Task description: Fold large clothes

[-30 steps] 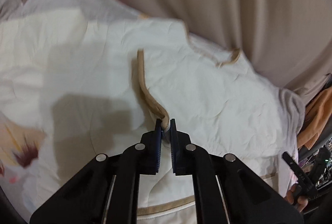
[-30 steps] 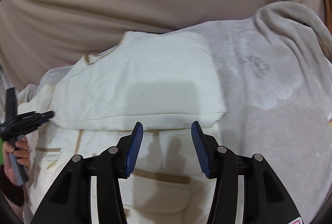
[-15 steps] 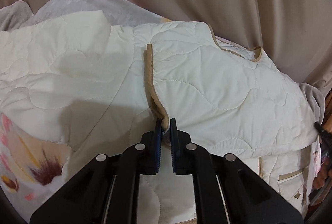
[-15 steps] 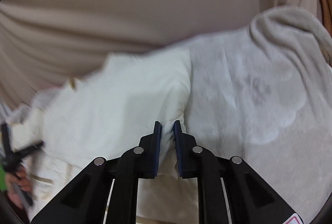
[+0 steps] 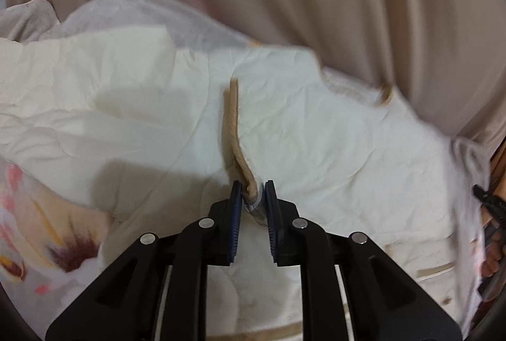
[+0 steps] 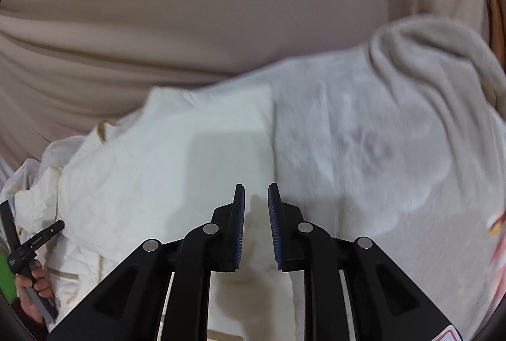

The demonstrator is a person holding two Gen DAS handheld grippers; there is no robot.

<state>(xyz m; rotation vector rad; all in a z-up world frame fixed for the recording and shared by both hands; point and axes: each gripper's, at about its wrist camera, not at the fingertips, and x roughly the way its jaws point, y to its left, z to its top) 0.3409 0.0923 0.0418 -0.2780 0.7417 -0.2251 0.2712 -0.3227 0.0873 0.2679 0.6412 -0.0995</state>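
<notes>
Left gripper point(image 5: 253, 194) jaws are parting slightly but still pinching the tan trim point(image 5: 232, 132) of the cream quilted jacket point(image 5: 332, 151). Right gripper point(image 6: 256, 205) jaws are sitting narrowly spread over the jacket's folded edge, holding nothing. Risk: trim is slipping out of the loosening left jaws, so the front panel could be flopping back and undoing the fold. Jacket is lying partly folded and puffy on a grey fleece blanket point(image 6: 379, 151), creased, with tan piping showing, in front of a beige curtain point(image 6: 221, 25).
</notes>
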